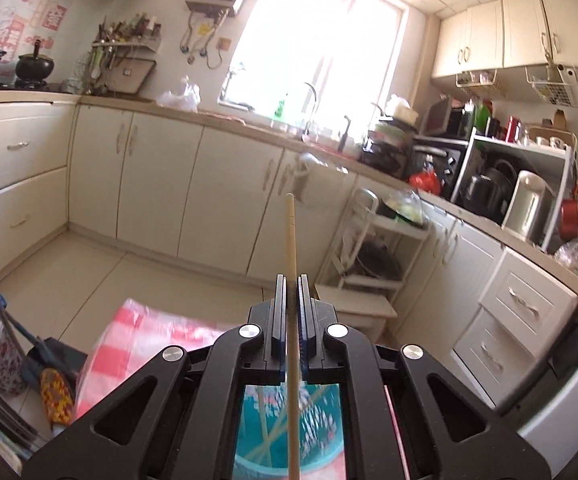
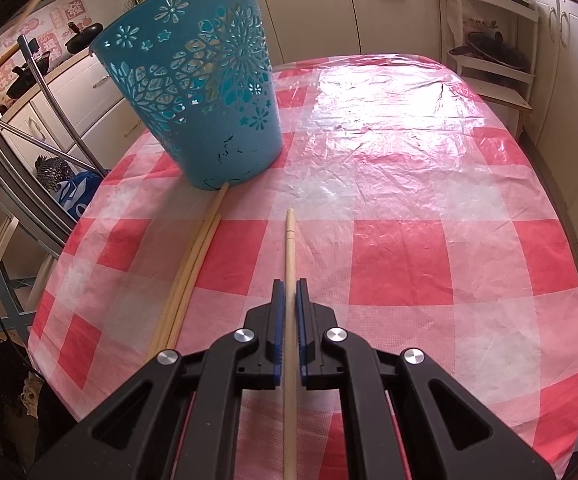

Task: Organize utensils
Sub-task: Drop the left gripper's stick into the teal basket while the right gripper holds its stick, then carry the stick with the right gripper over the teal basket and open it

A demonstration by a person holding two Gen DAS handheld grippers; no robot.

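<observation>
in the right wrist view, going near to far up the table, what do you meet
right gripper shut on a chopstick → loose chopsticks lying on the checked tablecloth → blue basket → white cabinets

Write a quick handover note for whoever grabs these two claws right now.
Left claw: shut on a chopstick, raised above the blue basket.
Right claw: shut on another chopstick over the checked table.
Basket stands on the table; some chopsticks already lie inside.
Left: drop both held sticks in, then the loose chopsticks lying by the basket's base.
</observation>
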